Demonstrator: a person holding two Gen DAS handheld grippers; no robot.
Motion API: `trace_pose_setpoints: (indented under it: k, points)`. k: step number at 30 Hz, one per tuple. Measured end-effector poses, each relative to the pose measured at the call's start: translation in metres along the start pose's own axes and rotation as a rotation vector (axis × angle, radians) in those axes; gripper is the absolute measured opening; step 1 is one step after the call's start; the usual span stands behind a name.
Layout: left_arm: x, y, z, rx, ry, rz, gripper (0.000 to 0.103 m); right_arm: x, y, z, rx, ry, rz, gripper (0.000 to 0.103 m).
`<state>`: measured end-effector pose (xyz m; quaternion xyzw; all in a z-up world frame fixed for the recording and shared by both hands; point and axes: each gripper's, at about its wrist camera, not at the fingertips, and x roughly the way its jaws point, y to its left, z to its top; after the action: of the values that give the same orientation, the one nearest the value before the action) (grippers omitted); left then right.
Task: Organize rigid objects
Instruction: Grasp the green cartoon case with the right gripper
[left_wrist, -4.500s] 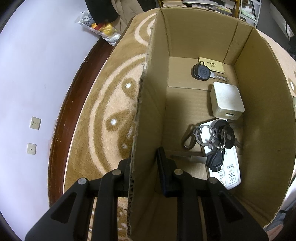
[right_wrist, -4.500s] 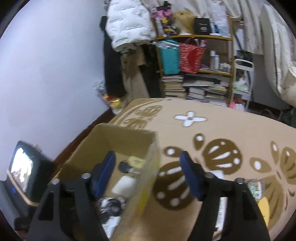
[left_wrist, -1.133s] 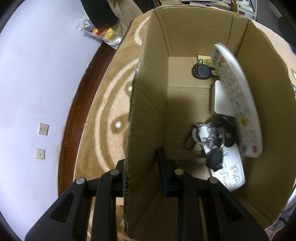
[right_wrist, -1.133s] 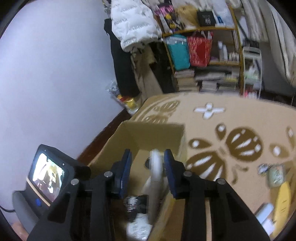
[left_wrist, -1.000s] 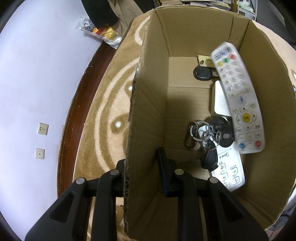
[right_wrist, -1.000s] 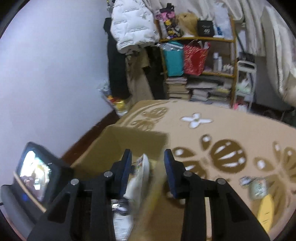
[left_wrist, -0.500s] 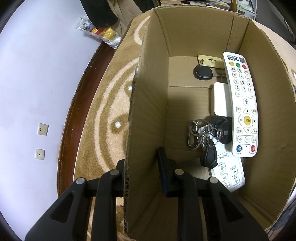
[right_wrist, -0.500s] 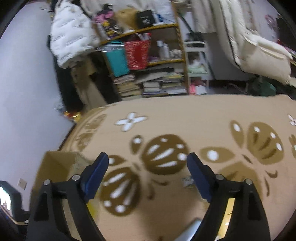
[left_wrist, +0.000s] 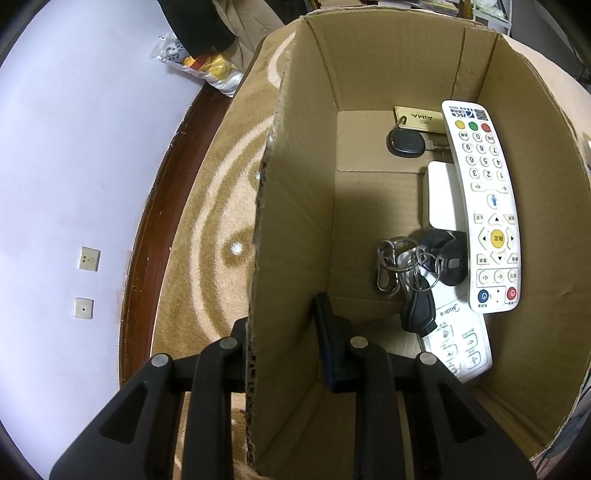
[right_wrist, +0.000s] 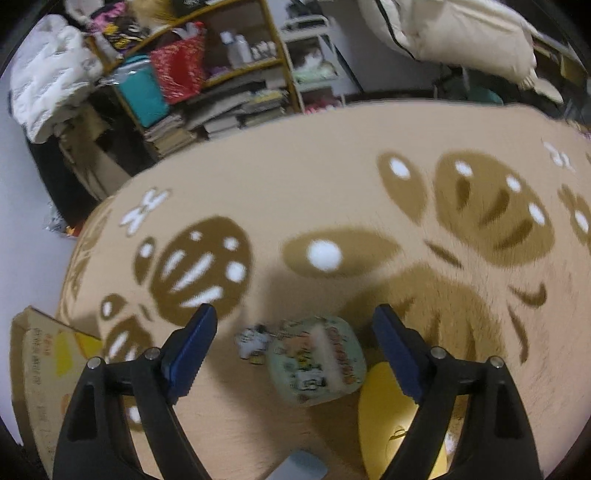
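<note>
My left gripper (left_wrist: 284, 325) is shut on the left wall of the cardboard box (left_wrist: 291, 221). Inside lie a white remote (left_wrist: 484, 206) with coloured buttons, a second white remote (left_wrist: 458, 339), a bunch of keys (left_wrist: 417, 273), a white square block (left_wrist: 443, 195), a black fob (left_wrist: 406, 142) and a gold tag (left_wrist: 419, 118). My right gripper (right_wrist: 291, 339) is open and empty above the rug. A pale green patterned tin (right_wrist: 317, 362) lies between its fingers, a small charm (right_wrist: 253, 341) beside it, a yellow object (right_wrist: 395, 413) to the right.
The box stands on a tan patterned rug (right_wrist: 332, 192); its corner (right_wrist: 37, 362) shows in the right wrist view. A white wall (left_wrist: 74, 147) and dark floor edge lie left. Cluttered shelves (right_wrist: 207, 66) stand behind the rug. A pale blue thing (right_wrist: 303, 467) lies near the bottom edge.
The right gripper let the white remote drop into the box, opened, and swung right over the rug to the green tin. The left gripper kept its hold on the box wall.
</note>
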<state>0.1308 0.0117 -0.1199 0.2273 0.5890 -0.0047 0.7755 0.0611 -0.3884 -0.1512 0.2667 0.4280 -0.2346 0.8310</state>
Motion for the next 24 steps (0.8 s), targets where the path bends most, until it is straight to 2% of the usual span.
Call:
trace_pose_setpoints:
  k: [3,6,8,10,17,24]
  points:
    - [0.0,0.0,0.0,-0.001,0.0,-0.001,0.024,0.011,-0.014,-0.008,0.08,0.041,0.043,0.09]
    - [0.0,-0.001,-0.001,-0.001,0.001,0.0,0.024,0.014,-0.02,-0.013,0.12,0.046,0.032,0.08]
    - [0.0,-0.001,-0.001,0.0,0.002,0.001,0.024,0.013,-0.017,-0.015,0.101,0.048,0.019,0.076]
    - [-0.001,-0.001,-0.001,0.0,0.002,0.001,0.024,0.015,-0.012,-0.015,0.085,0.059,0.019,0.066]
    - [-0.002,-0.002,-0.003,0.004,-0.001,0.002,0.024,0.014,0.004,-0.022,-0.013,0.061,-0.033,0.063]
    - [-0.002,-0.001,-0.001,0.003,0.0,-0.001,0.024,0.001,0.028,-0.031,-0.061,0.035,0.016,0.063]
